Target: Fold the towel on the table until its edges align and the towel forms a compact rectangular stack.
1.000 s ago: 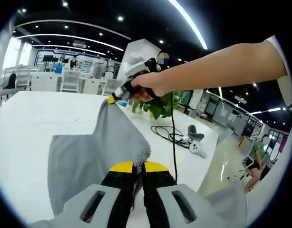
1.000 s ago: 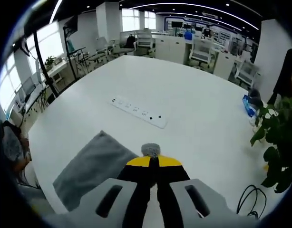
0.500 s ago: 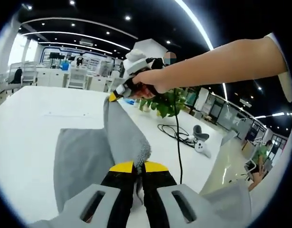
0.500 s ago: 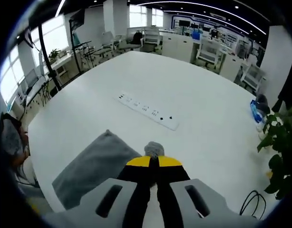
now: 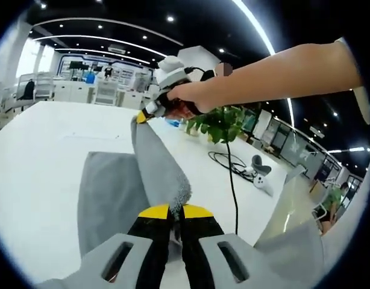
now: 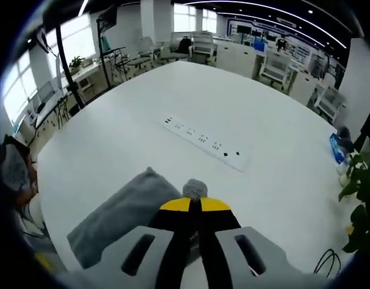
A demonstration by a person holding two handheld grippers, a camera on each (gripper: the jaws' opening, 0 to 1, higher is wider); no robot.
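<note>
A: Left gripper view first. What have you got?

B: Your left claw [image 5: 175, 211] is clamped on a corner of the grey towel [image 5: 109, 195], jaws together on the cloth. The towel's edge runs taut and lifted from there up to your right claw [image 5: 141, 118], held in your hand [image 5: 194, 97], which pinches the far corner. The rest of the towel lies on the white surface [image 5: 34, 156] to the left of that raised edge. (A potted plant [image 5: 221, 123], a black cable [image 5: 224, 159] and a white controller [image 5: 261, 180] sit further along the surface, well apart from the towel.)

A: And the right gripper view?

B: Your right claw [image 6: 194, 205] is shut on a small bunch of the towel [image 6: 122, 214] at its yellow tips. The cloth drops away down and left of the jaws onto the surface [image 6: 143, 96]. A white power strip [image 6: 206, 143] lies beyond, apart from the towel.
</note>
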